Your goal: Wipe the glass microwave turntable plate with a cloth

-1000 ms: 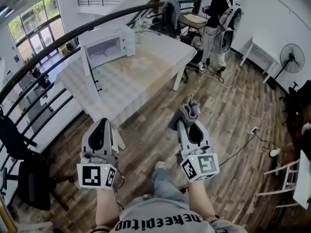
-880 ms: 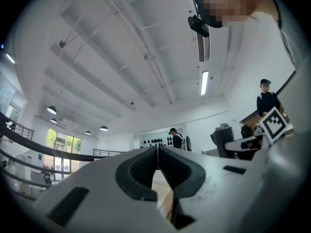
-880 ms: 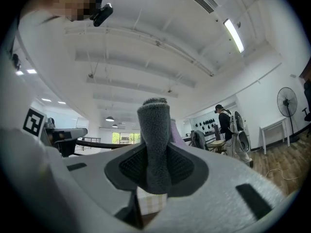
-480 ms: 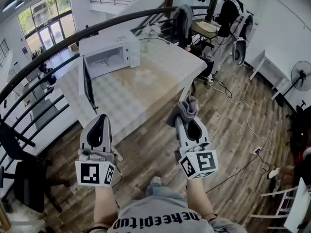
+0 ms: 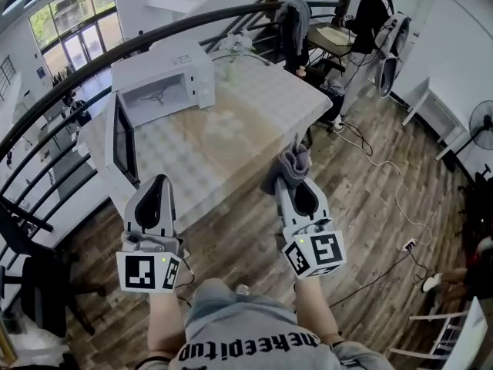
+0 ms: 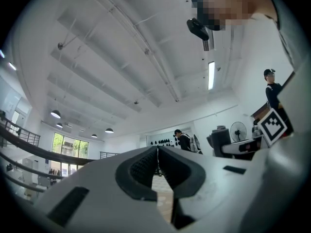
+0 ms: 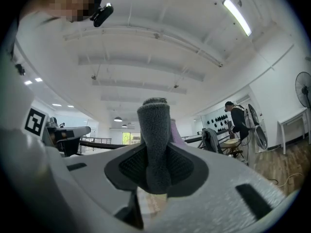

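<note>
Left gripper [image 5: 159, 182] empty, fingers [image 6: 141, 171] pressed together with nothing between them; it hangs over the front edge of the bench [image 5: 262, 99], below the microwave [image 5: 164, 83] and near the bottom end of its open door [image 5: 122, 141]. Right gripper [image 5: 293, 182] has its fingers [image 7: 130, 166] clamped on a grey cloth [image 7: 154, 135]. The cloth stands up out of the fingers as a folded wad and sits at the bench's front edge, to the right of and below the microwave.

Glass turntable plate [image 5: 225, 126]: a faint round clear shape flat on the bench, just right of and below the microwave, between it and the cloth. Neither gripper touches it. Microwave cavity is open and facing the person, with the door swung out to the left.

Another person [image 5: 371, 18] stands well right of the microwave, past the bench's far corner. Wooden floor [image 5: 362, 206] lies right of the bench.
</note>
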